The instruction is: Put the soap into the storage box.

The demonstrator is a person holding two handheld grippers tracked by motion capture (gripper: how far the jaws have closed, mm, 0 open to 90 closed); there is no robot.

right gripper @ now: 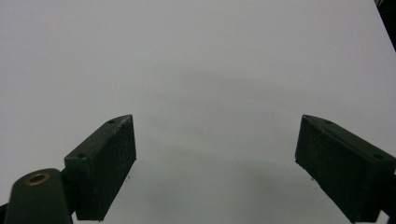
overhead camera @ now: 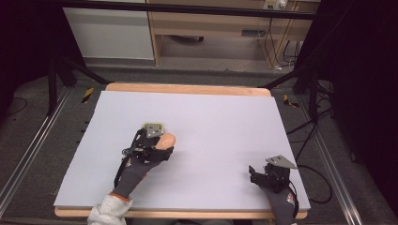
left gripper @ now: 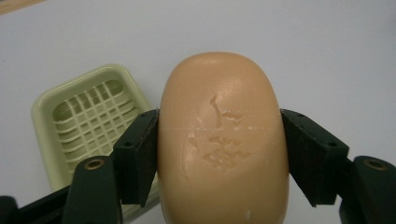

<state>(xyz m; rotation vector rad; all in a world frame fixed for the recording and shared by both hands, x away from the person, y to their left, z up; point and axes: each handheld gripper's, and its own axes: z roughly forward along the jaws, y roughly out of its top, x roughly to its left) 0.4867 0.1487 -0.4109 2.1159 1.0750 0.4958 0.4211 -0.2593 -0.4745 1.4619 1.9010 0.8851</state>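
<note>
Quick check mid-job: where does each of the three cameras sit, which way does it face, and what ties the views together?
High view: above the person's side, looking forward and down on the table; both gloved hands and forearms enter from below.
Left gripper view: rides the left gripper, looking along its jaws clamped on the soap bar, the soap dish beside it.
Right gripper view: rides the right gripper, jaws apart over bare table.
Shared: the soap bar also shows in the high view, in the left gripper.

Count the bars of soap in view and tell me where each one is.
1. The soap bar is clamped between the jaws of the left gripper, beside the pale green soap dish. No other bar shows.
</note>
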